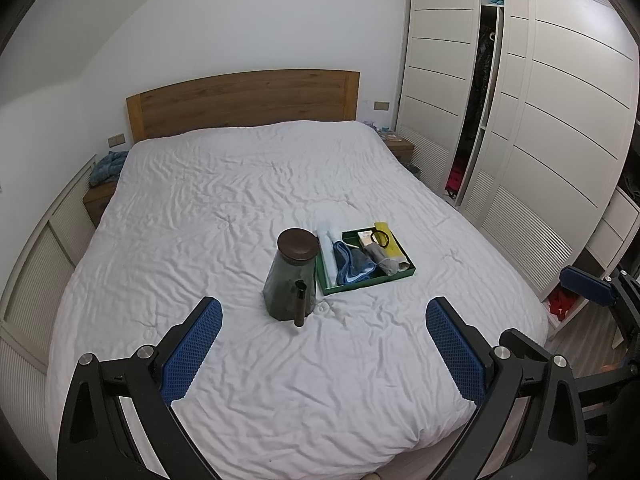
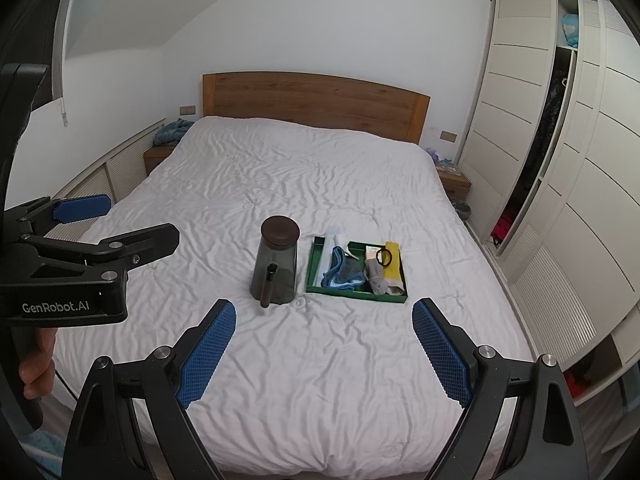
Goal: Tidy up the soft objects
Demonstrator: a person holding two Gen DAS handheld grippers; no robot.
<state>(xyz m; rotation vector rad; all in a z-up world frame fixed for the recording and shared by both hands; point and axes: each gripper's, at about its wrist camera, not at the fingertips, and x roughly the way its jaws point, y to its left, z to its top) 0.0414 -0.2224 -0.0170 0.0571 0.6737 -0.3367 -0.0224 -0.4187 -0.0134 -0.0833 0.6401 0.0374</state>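
Note:
A green tray point(image 1: 409, 271) point(image 2: 356, 297) lies mid-bed. In it are a folded blue cloth point(image 1: 352, 266) point(image 2: 340, 274), a grey sock point(image 1: 383, 259) point(image 2: 376, 278), a yellow packet point(image 1: 391, 246) point(image 2: 394, 266), a black hair tie point(image 1: 380, 237) and a pale sheet point(image 1: 328, 250). A dark glass jug point(image 1: 290, 276) point(image 2: 276, 266) with a brown lid stands just left of the tray. My left gripper point(image 1: 324, 302) and right gripper point(image 2: 324, 304) both hover open over the near bedding, short of the jug and tray, nothing between their fingers.
The white duvet point(image 1: 248, 200) covers a bed with a wooden headboard point(image 1: 240, 100). A white wardrobe point(image 1: 552, 128) with a gap between its doors lines the right side. Blue fabric point(image 2: 172, 130) sits on the left bedside table. A hand point(image 2: 38, 364) holds the left gripper's handle.

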